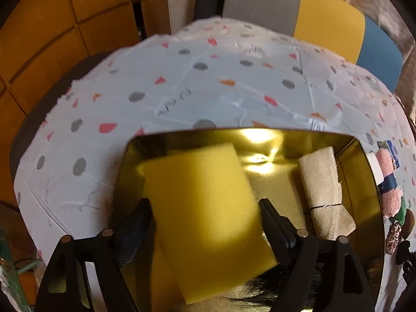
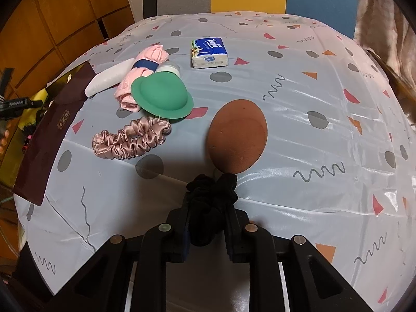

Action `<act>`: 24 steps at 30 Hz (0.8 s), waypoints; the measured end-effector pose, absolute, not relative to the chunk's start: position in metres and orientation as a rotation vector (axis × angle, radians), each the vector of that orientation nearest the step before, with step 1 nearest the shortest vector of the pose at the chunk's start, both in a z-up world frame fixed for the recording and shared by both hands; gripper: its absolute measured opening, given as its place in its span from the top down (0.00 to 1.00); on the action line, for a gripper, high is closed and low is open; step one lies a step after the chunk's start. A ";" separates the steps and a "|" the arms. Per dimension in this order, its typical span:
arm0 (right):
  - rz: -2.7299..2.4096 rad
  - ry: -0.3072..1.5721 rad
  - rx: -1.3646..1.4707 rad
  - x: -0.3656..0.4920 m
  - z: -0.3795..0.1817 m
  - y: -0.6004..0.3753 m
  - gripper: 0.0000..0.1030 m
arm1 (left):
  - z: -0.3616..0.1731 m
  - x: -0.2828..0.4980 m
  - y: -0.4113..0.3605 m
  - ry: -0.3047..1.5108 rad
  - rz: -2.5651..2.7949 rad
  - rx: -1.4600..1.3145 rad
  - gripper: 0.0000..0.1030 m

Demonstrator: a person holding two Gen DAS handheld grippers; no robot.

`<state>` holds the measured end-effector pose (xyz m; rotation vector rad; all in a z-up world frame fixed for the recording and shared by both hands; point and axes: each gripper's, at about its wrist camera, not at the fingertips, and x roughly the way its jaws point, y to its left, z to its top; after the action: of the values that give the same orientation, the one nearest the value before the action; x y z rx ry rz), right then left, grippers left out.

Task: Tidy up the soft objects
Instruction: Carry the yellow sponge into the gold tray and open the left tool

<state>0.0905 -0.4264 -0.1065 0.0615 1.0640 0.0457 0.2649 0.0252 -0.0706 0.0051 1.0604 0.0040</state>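
Lying between the spread jaws of the left gripper (image 1: pixel 205 205), the yellow rectangular foam sponge (image 1: pixel 205 208) is judged light and squashy, best taken across its narrow sides. The black gathered fabric scrunchie (image 2: pixel 212 195) is clamped by the right gripper (image 2: pixel 208 223).

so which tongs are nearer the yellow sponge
Left. The left tongs straddle the yellow sponge over the gold box; the right tongs, shut on a black scrunchie, are out over the tablecloth.

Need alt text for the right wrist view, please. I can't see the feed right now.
The right claw is shut on a black scrunchie above the patterned tablecloth. Ahead lie a brown oval pad, a pink satin scrunchie, a green hat-shaped piece and a blue tissue pack.
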 end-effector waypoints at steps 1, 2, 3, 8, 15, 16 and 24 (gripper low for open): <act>0.044 1.063 0.058 0.090 -0.107 -0.426 0.80 | -0.070 0.266 0.025 1.064 0.002 0.014 0.18; 0.041 1.062 0.053 0.090 -0.107 -0.425 0.80 | -0.070 0.268 0.026 1.073 0.000 0.017 0.18; 0.039 1.061 0.049 0.090 -0.107 -0.425 0.80 | -0.070 0.270 0.027 1.076 0.007 0.018 0.18; 0.032 1.059 0.040 0.090 -0.107 -0.423 0.80 | -0.055 0.267 0.031 1.012 -0.030 -0.016 0.14; 0.032 1.058 0.023 0.089 -0.107 -0.422 0.80 | -0.026 0.231 0.039 0.948 0.007 -0.047 0.10; 0.032 1.058 0.017 0.090 -0.107 -0.421 0.80 | -0.022 0.220 0.041 0.940 0.014 -0.065 0.10; 0.025 1.055 -0.022 0.089 -0.107 -0.417 0.79 | -0.013 0.143 0.038 0.878 -0.015 -0.076 0.10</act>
<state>0.0894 -0.4168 -0.1073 -0.0225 1.0552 0.0247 0.1427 0.0378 -0.0128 -0.0763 0.8776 -0.0146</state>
